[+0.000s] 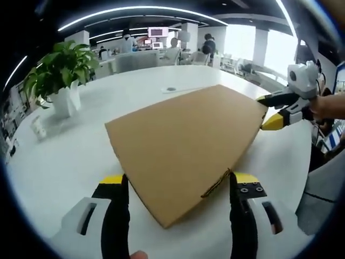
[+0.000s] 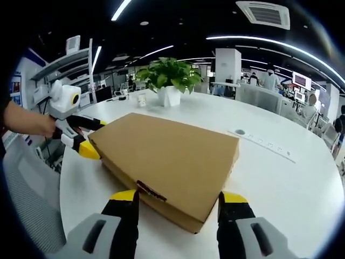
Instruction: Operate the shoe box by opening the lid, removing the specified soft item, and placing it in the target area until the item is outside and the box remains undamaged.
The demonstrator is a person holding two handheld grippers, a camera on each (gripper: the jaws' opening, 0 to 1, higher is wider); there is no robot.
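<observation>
While the shoe box (image 1: 186, 145) lies shut on the white table (image 1: 70, 156), its lid flat and brown, the task stands at its first step: opening. In the left gripper view the left gripper (image 1: 180, 189) has its jaws spread wide on either side of the box's near corner, holding nothing. At two o'clock there, the right gripper (image 1: 272, 110) brackets the far corner, jaws parted above and below the lid edge; whether they pinch it I cannot tell. A potted plant (image 2: 170, 81) sits at twelve o'clock in the right gripper view. Next, I judge, one gripper must catch the lid's edge and lift gently while the other steadies the base.
</observation>
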